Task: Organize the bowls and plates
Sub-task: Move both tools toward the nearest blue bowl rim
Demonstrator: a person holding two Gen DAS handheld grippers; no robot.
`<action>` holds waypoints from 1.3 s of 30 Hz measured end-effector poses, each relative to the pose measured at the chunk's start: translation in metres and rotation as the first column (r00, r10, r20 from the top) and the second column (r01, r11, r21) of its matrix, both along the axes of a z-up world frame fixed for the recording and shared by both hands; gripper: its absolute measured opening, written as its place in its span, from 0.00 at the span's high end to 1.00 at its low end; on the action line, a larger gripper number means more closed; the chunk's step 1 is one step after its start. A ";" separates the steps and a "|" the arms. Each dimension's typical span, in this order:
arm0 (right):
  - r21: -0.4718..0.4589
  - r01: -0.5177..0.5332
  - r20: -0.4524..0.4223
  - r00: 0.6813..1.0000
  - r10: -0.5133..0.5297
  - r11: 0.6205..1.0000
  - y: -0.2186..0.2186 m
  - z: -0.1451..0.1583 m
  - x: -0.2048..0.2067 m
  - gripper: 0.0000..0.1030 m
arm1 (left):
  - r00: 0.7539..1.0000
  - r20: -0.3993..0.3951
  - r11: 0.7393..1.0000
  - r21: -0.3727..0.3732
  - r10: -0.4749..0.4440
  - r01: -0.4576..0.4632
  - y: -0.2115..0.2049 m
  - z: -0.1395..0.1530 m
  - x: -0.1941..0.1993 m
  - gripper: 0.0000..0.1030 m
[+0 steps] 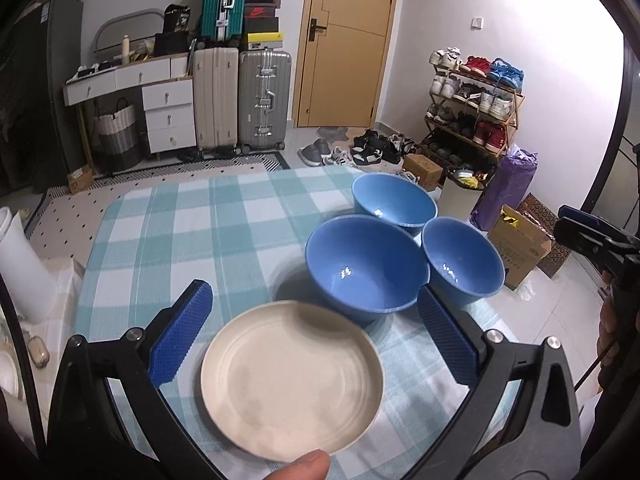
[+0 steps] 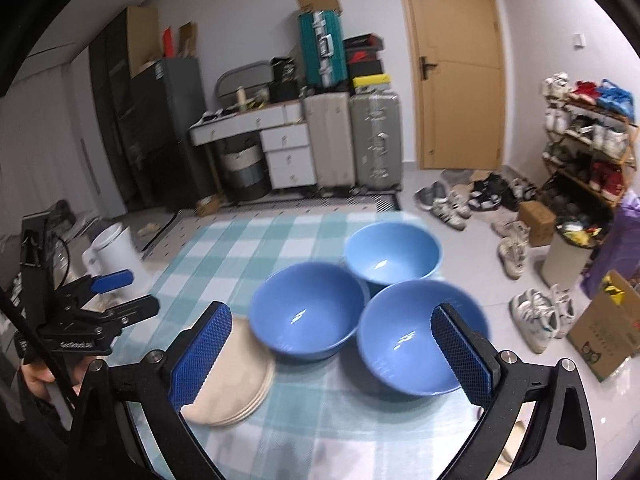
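A stack of cream plates (image 1: 292, 380) lies on the checked tablecloth (image 1: 180, 220) just below my left gripper (image 1: 313, 292). The gripper hangs above them, open wide, with its blue pads clear of the rim. Three blue bowls stand upright in a cluster behind and to the right: a near one (image 1: 368, 264), a far one (image 1: 394, 200) and a right one (image 1: 462, 260). My right gripper (image 2: 331, 309) is open above the bowls (image 2: 308, 312) (image 2: 412, 344) (image 2: 394, 252), holding nothing. The plates (image 2: 236, 380) show behind its left finger (image 2: 208, 352). Motion blurs the bowls.
A white jug (image 2: 116, 252) stands at the table's left edge. A fingertip (image 1: 308, 464) shows at the bottom of the left wrist view. Shoes (image 2: 536, 316), cardboard boxes (image 2: 608, 328) and a bin (image 2: 568, 256) crowd the floor on the right. Suitcases (image 2: 374, 140) and a door (image 2: 456, 64) are at the back.
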State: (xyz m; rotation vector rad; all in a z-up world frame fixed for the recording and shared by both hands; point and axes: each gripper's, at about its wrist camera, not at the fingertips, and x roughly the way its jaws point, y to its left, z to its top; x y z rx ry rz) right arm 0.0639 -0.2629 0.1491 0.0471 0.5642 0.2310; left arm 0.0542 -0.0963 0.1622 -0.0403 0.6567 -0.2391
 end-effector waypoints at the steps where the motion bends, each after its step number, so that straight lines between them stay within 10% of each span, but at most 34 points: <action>1: 0.005 0.008 -0.001 1.000 -0.008 1.000 -0.004 0.001 0.002 0.01 | 1.000 0.004 1.000 0.001 -0.002 0.002 -0.003 0.004 0.004 0.01; 39: 0.068 0.155 -0.065 0.986 -0.151 0.986 -0.102 0.027 0.158 0.01 | 0.999 0.007 0.999 0.017 -0.036 0.036 -0.088 0.033 0.205 0.01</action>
